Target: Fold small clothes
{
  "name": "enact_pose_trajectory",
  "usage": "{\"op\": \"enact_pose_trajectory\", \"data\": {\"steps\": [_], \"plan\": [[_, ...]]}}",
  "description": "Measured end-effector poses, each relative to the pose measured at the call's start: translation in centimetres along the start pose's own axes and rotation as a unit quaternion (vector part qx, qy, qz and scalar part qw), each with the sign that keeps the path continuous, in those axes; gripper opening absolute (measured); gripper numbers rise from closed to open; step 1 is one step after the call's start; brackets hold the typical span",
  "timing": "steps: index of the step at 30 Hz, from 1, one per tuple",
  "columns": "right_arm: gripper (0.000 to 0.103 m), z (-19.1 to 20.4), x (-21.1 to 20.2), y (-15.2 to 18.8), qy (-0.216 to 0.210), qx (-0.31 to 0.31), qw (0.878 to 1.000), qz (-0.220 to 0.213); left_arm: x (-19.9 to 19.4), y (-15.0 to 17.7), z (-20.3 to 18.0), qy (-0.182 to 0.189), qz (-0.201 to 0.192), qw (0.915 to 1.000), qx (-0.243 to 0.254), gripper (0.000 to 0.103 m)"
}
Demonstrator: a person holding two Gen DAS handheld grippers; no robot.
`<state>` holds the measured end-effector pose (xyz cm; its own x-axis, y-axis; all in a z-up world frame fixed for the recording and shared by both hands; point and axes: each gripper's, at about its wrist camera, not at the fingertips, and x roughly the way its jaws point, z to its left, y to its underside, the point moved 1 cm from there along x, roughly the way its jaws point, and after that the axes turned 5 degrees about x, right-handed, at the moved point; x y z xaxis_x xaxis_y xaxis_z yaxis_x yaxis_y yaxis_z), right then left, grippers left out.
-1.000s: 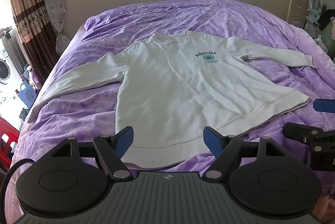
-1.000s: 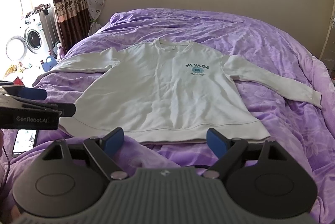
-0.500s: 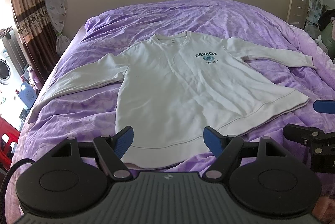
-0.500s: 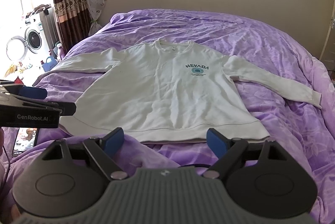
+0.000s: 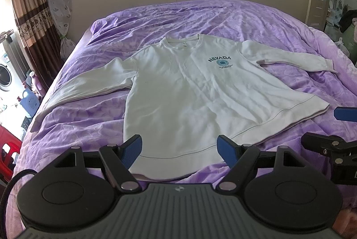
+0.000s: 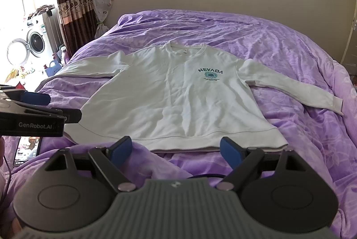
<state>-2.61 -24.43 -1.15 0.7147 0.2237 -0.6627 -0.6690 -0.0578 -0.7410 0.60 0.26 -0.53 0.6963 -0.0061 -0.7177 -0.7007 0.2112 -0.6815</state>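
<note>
White sweatshirt (image 5: 200, 100), "NEVADA" printed on the chest, laid flat and face up on the purple bedspread (image 5: 256, 22), both sleeves spread out, collar toward the wall. Left gripper (image 5: 179, 147): over the sweatshirt's hem, jaws wide apart, holding nothing. Right gripper (image 6: 176, 149): just short of the hem, jaws wide apart, holding nothing. Phone (image 6: 26, 150): on the bedspread, left of the hem.
</note>
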Motion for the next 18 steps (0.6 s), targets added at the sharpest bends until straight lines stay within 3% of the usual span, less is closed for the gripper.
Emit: {"op": "enact_pose_trajectory", "data": {"steps": [18], "plan": [[0.082,-0.15,-0.11,0.11,0.001,0.001,1.000,-0.001,-0.31,-0.14,-0.10,-0.001,-0.002,1.0000,0.000,0.089]]}}
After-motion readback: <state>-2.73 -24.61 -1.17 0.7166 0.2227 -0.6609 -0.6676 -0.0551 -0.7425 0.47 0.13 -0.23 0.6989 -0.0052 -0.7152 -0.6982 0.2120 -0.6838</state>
